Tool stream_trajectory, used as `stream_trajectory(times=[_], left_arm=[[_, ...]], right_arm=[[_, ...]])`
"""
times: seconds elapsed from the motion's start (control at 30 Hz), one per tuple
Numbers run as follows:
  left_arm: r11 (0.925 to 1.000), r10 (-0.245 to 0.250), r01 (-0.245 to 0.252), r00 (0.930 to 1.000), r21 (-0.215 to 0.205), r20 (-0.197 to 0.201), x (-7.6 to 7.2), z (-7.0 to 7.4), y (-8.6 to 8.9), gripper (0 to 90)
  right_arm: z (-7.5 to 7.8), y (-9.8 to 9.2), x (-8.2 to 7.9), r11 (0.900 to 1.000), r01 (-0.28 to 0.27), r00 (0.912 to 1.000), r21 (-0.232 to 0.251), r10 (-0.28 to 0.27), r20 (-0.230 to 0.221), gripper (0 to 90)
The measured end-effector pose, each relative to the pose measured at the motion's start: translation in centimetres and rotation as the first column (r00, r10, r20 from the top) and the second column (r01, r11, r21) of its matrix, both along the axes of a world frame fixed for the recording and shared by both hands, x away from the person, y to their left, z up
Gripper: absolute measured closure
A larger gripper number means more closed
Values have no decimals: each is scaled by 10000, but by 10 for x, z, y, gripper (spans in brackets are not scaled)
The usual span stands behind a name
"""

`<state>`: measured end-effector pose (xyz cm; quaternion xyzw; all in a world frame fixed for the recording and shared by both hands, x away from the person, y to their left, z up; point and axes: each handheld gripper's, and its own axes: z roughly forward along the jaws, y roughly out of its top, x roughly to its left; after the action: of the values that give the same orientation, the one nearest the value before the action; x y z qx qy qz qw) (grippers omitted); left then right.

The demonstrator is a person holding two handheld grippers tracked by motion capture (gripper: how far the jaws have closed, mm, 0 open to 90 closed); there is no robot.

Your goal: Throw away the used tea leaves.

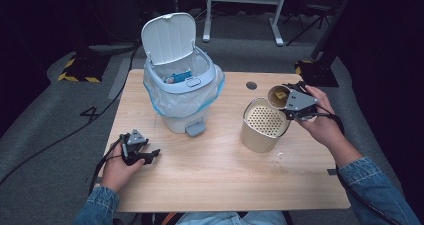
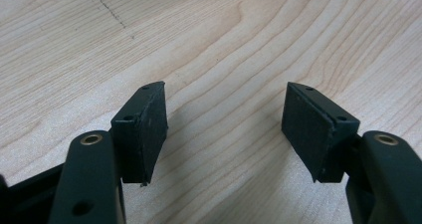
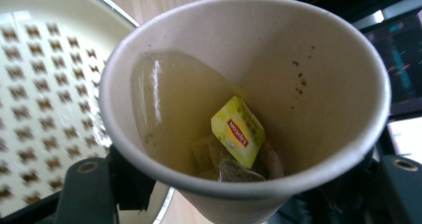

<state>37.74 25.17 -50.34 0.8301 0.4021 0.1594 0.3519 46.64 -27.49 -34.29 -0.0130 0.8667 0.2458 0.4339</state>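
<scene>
Wooden desk (image 1: 210,170) under dim surroundings: at its 3 o'clock edge, the right gripper (image 1: 295,104) clamps a tilted paper cup (image 3: 239,99) of tea, mouth toward the perforated strainer bin (image 1: 264,124) just below. Left gripper (image 1: 145,155) rests spread, empty, at 8 o'clock.

Bin contents (image 1: 181,77) — too small to identify; paper cup's (image 3: 249,84) base — hidden behind its rim

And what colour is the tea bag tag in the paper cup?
Yellow with a red logo: tag inside the paper cup, clearest in the right gripper view.
</scene>
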Motion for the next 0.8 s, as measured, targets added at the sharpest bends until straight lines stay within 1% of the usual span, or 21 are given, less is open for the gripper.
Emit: stream_trajectory(times=[0.03,0.1,0.17,0.2,0.3,0.33,0.37,0.4,0.43,0.47,0.5,0.53,0.57,0.6,0.63,0.67,0.7,0.73,0.77,0.8], left_arm=[[10000,-3,3,10000,3,2,0,0,0,350],[10000,-3,3,10000,8,3,0,0,0,349],[10000,-9,9,10000,22,7,0,0,0,350],[10000,-10,10,10000,24,5,0,0,0,350],[10000,-10,10,10000,21,4,0,0,0,350],[10000,-11,11,10000,20,4,0,0,0,350],[10000,-10,10,10000,19,2,0,0,0,349],[10000,-7,7,10000,14,-2,0,0,0,349],[10000,-7,7,10000,15,1,0,0,0,350],[10000,7,-7,10000,-7,-13,0,0,0,349],[10000,-8,8,10000,21,4,0,0,0,350],[10000,-8,8,10000,14,0,0,0,0,349],[10000,-7,7,10000,14,-2,0,0,0,349],[10000,5,-5,10000,-6,-14,0,0,0,349],[10000,-11,11,10000,20,2,0,0,0,349],[10000,-8,8,10000,15,1,0,0,0,349],[10000,-7,7,10000,15,0,0,0,0,349],[10000,-5,5,10000,14,4,0,0,0,350],[10000,-11,11,10000,21,2,0,0,0,349],[10000,-8,8,10000,16,-1,0,0,0,350]], right_arm=[[0,1,-1,9993,-75,9998,-357,82,200,301],[0,3,-1,9972,-96,9987,-748,133,492,301],[-1,5,-2,9912,-121,9967,-1314,225,785,301],[-2,5,-3,9891,-92,9958,-1468,224,887,301],[-4,8,-5,9707,13,9881,-2405,358,1497,302],[-5,10,-6,9561,9,9814,-2931,553,1836,302],[-6,11,-8,9433,79,9752,-3317,662,2113,302],[-7,12,-9,9354,146,9721,-3534,694,2239,302],[-9,13,-10,9252,217,9684,-3788,746,2378,303],[-10,15,-11,9134,237,9625,-4064,890,2562,303],[-11,16,-12,8964,317,9561,-4422,1018,2748,303],[-12,17,-13,8807,408,9475,-4719,1158,2980,304],[-14,19,-14,8538,545,9327,-5178,1416,3317,305],[-15,21,-16,8308,671,9224,-5525,1595,3518,305],[-16,22,-16,8154,718,9177,-5745,1716,3584,305],[-18,23,-17,8010,726,9096,-5943,1912,3689,305],[-19,24,-18,7856,802,8991,-6136,2088,3848,305],[-21,25,-19,7708,853,8906,-6314,2251,3951,305],[-22,26,-20,7527,1005,8791,-6507,2391,4124,305],[-22,28,-21,7356,1016,8704,-6697,2603,4180,305]])
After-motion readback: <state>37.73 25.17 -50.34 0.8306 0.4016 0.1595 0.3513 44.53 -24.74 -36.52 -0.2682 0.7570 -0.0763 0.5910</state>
